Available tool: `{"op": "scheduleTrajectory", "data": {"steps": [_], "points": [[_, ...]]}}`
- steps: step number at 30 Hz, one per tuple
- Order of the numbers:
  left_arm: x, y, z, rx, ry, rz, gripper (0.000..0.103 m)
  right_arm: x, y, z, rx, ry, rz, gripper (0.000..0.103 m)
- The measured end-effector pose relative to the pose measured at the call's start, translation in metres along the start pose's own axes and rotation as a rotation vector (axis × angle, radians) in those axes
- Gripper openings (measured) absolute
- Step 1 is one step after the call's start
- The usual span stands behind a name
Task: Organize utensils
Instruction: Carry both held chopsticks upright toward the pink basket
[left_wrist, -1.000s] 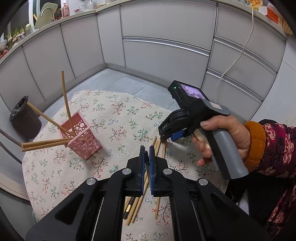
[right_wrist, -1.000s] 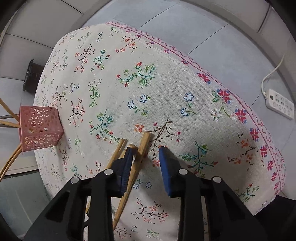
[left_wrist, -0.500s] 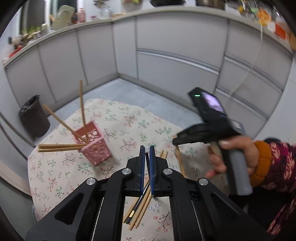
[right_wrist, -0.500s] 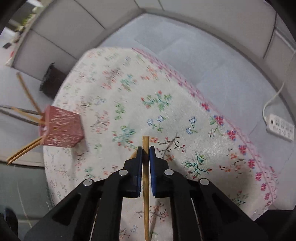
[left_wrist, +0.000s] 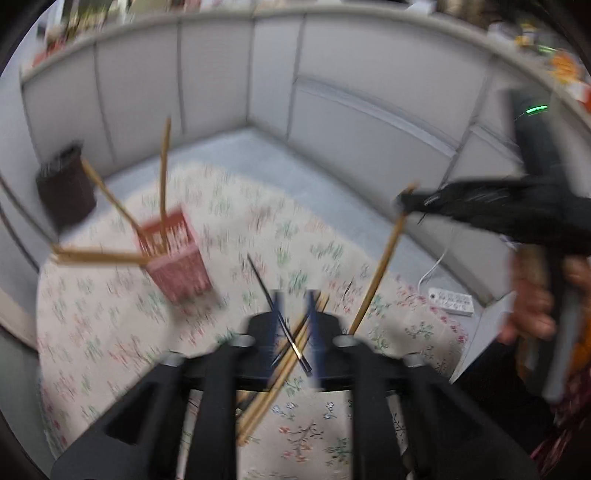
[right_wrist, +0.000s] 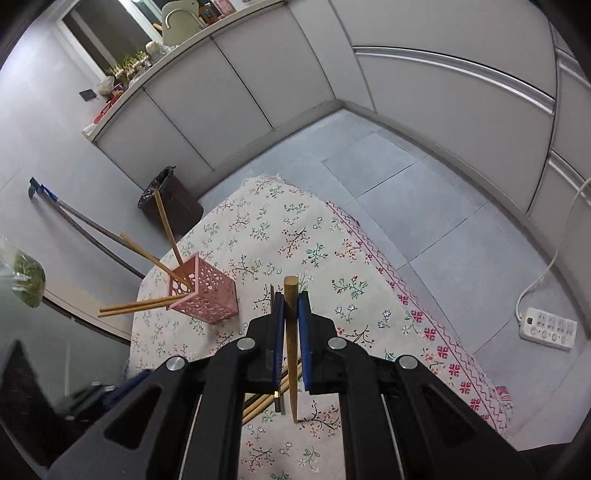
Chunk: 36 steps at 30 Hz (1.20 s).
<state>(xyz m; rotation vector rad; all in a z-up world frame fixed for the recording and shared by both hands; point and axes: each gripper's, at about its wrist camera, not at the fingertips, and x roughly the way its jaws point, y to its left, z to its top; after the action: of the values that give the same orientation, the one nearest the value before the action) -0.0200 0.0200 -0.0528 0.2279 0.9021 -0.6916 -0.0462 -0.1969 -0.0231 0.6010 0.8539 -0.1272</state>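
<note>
A pink perforated holder (right_wrist: 205, 293) stands on the floral tablecloth (right_wrist: 314, 258) with several wooden chopsticks (right_wrist: 168, 229) leaning out of it; it also shows blurred in the left wrist view (left_wrist: 173, 254). My right gripper (right_wrist: 290, 306) is shut on one wooden chopstick (right_wrist: 290, 332), held above the table. In the left wrist view that chopstick (left_wrist: 380, 262) hangs from the right gripper (left_wrist: 406, 201). My left gripper (left_wrist: 295, 314) is open a little, above loose wooden chopsticks (left_wrist: 280, 365) and a dark chopstick (left_wrist: 273, 306) on the cloth.
A dark bin (right_wrist: 171, 201) stands on the floor beyond the table. A power strip (right_wrist: 548, 328) lies on the floor at right. Grey cabinets (right_wrist: 424, 74) line the walls. A mop (right_wrist: 85, 221) leans at left.
My right gripper has lifted the chopstick up off the table and tilted toward the holder. My left gripper's jaws have parted from shut; its view is blurred with motion.
</note>
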Motion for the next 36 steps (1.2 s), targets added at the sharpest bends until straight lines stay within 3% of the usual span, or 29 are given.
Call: {"op": "scheduleTrajectory", "data": {"steps": [1, 5, 9, 14, 15, 18, 23, 33, 36], "points": [[0.014, 0.000, 0.004, -0.034, 0.034, 0.008, 0.036, 0.000, 0.000, 0.002, 0.002, -0.003, -0.001, 0.008], [0.090, 0.002, 0.026, -0.162, 0.177, 0.072, 0.036, -0.005, -0.005, 0.014, 0.020, -0.021, 0.002, 0.008], [0.159, 0.005, 0.043, -0.223, 0.267, 0.157, 0.036, -0.006, -0.017, 0.020, 0.024, -0.054, -0.022, 0.008], [0.223, 0.029, 0.051, -0.310, 0.364, 0.269, 0.036, 0.005, -0.036, 0.033, 0.072, -0.019, 0.000, 0.008], [0.224, 0.032, 0.054, -0.315, 0.332, 0.274, 0.033, 0.008, -0.041, 0.035, 0.082, -0.010, 0.006, 0.008], [0.228, 0.033, 0.059, -0.313, 0.337, 0.272, 0.003, 0.014, -0.048, 0.040, 0.100, 0.005, 0.014, 0.008], [0.208, 0.028, 0.051, -0.304, 0.283, 0.231, 0.003, 0.010, -0.047, 0.038, 0.094, -0.001, 0.024, 0.008], [0.045, 0.013, 0.007, -0.329, -0.045, 0.116, 0.003, -0.026, -0.015, 0.026, 0.008, -0.057, 0.081, 0.008], [0.008, 0.008, -0.001, -0.345, -0.117, 0.123, 0.003, -0.040, -0.001, 0.024, -0.015, -0.080, 0.096, 0.008]]}}
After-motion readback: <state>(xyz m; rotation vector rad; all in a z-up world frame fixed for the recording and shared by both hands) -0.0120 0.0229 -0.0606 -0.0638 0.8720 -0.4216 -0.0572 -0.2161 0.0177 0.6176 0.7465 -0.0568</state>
